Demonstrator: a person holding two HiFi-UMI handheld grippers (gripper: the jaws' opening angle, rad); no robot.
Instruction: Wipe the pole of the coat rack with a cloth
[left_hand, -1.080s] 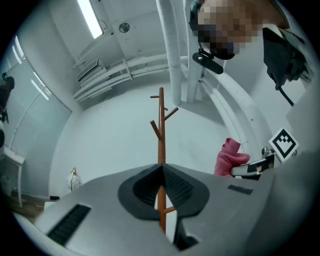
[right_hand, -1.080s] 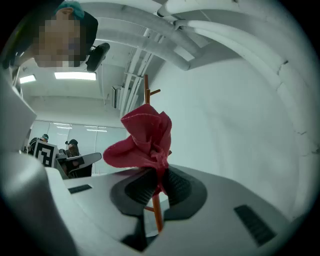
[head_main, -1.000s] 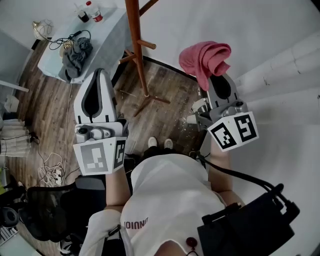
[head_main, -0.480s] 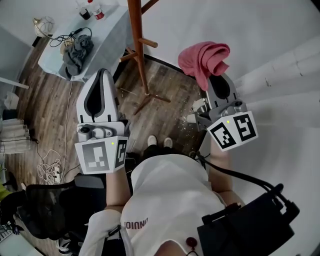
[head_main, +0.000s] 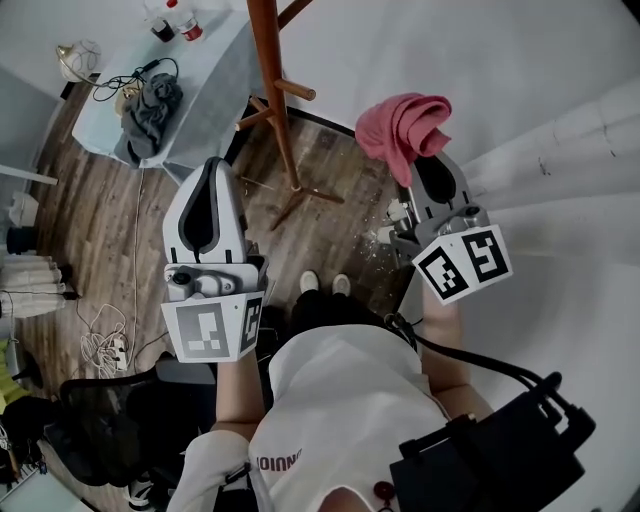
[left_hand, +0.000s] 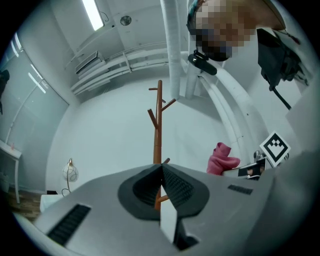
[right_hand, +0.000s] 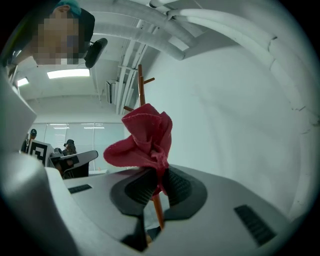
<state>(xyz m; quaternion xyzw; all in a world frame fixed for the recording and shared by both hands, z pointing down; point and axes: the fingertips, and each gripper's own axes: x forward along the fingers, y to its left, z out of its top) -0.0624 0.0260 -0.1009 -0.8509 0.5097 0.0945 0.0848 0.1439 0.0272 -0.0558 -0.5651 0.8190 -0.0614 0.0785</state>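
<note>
The brown wooden coat rack pole (head_main: 272, 90) stands ahead of me between both grippers, its tripod feet on the wood floor; it also shows as the pole (left_hand: 157, 135) in the left gripper view and the pole (right_hand: 141, 87) in the right gripper view. My right gripper (head_main: 423, 160) is shut on a pink cloth (head_main: 404, 124), which bunches out beyond its tips to the right of the pole, apart from it. The cloth (right_hand: 142, 140) fills the middle of the right gripper view. My left gripper (head_main: 209, 165) is shut and empty, left of the pole.
A pale table (head_main: 215, 105) at the upper left carries a grey garment (head_main: 148, 110), cables and small bottles. A white wall (head_main: 480, 60) rises behind the rack. A black chair (head_main: 110, 420) and floor cables (head_main: 100, 345) lie at the lower left.
The left gripper has shifted right and nearer to me. The right gripper with the cloth has stayed almost where it was.
</note>
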